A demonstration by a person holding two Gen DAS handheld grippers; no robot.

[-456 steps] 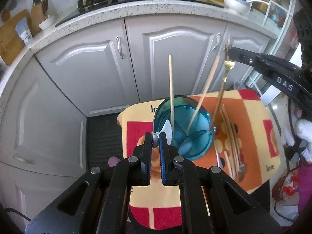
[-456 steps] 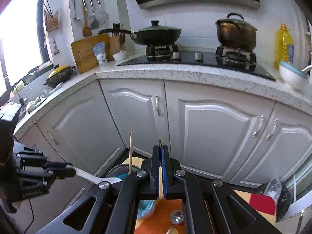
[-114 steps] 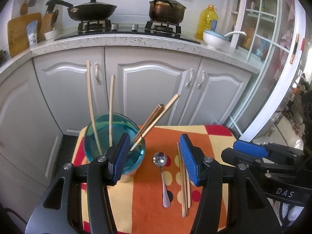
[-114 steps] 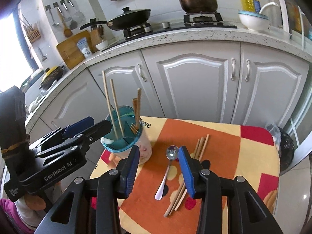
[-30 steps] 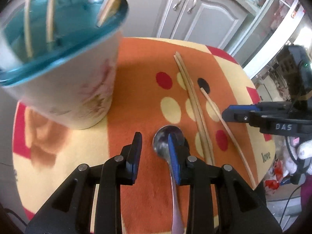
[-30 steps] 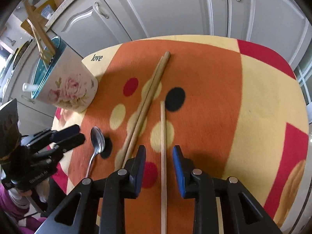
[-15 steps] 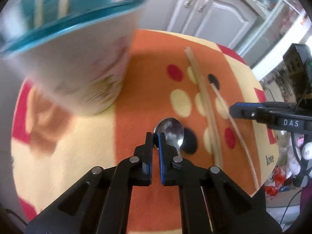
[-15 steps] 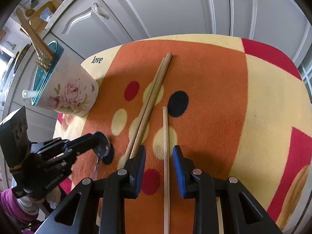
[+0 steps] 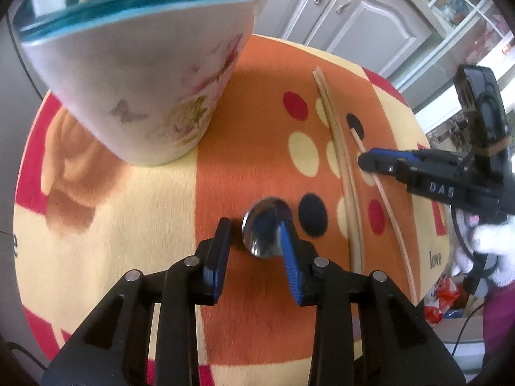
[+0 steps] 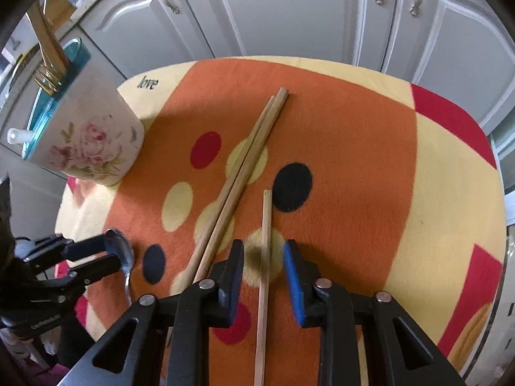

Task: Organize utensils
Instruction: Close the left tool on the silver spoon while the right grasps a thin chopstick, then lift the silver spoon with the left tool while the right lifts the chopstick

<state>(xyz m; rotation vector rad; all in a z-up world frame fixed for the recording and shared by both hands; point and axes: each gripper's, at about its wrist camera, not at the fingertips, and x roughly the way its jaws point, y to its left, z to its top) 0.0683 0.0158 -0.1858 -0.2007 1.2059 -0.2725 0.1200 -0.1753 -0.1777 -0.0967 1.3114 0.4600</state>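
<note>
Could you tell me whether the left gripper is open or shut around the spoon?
Open: the left gripper has a clear gap, with the silver metal spoon between its blue pads.

A small worktop (image 10: 450, 225) is covered by a cloth (image 10: 370, 135) of orange, yellow and red with coloured dots. On the cloth stand a flowered white holder (image 10: 87, 148) with a teal rim, near one edge, and beside it lie a metal spoon (image 9: 265, 236), a pair of wooden chopsticks (image 10: 248, 167) touching side by side, and a single chopstick (image 10: 265, 234) just beside them.
</note>
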